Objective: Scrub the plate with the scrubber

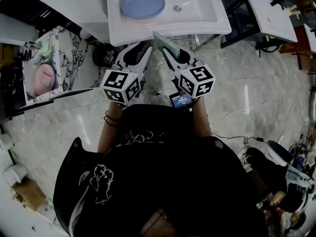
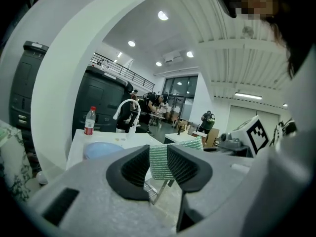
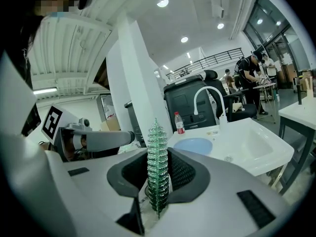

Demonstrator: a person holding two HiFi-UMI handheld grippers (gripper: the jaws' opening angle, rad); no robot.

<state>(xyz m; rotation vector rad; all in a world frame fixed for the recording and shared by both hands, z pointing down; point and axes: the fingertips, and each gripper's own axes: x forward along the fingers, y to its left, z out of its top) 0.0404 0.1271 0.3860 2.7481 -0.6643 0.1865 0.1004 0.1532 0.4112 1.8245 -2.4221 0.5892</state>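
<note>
A blue plate lies in the left part of the white sink ahead of me; it also shows in the left gripper view as plate and in the right gripper view as plate. My right gripper is shut on a green mesh scrubber, held edge-up between its jaws as scrubber. My left gripper hangs beside it, open by a narrow gap with nothing in it. Both are short of the sink's front edge, above the floor.
A red-capped bottle and a white faucet stand at the sink's back. A marble-patterned counter with a pink bowl is at the left. Another white basin on a black frame is at the right. Cables cross the floor.
</note>
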